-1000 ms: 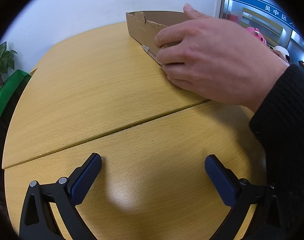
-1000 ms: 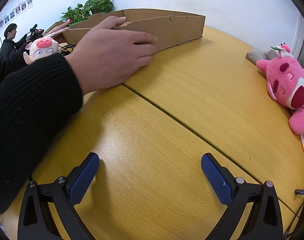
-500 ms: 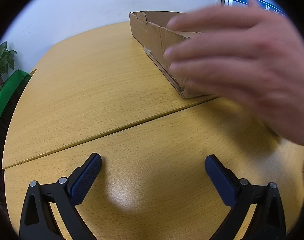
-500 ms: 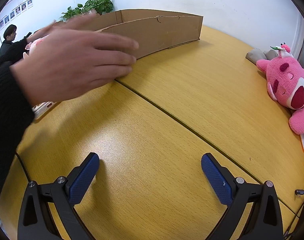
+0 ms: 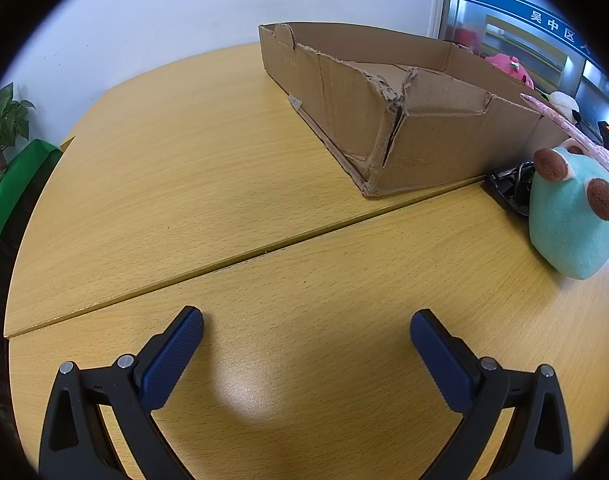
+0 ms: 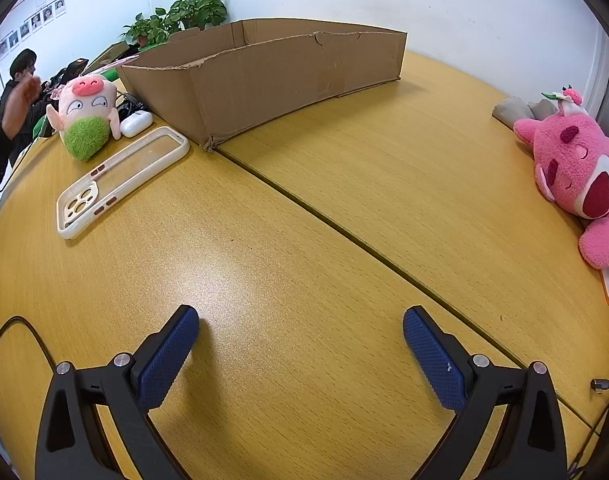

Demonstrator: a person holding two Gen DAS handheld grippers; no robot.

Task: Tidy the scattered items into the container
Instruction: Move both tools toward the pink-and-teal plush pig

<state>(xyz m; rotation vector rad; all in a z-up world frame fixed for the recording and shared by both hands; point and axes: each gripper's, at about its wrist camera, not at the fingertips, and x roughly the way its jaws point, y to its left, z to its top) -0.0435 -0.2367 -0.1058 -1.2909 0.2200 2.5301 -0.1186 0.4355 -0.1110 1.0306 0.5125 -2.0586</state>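
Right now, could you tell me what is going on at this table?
A tidy-up is about to begin. Both the left gripper and right gripper hover open and empty over the wooden table. The cardboard box looks empty; the pig plush, phone case and pink plush lie outside it.

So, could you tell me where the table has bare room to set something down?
Bare wood lies between the right gripper and the cardboard box, across to the pink plush, and left of the box before the left gripper. It is crowded around the phone case, pig plush and earbud case.
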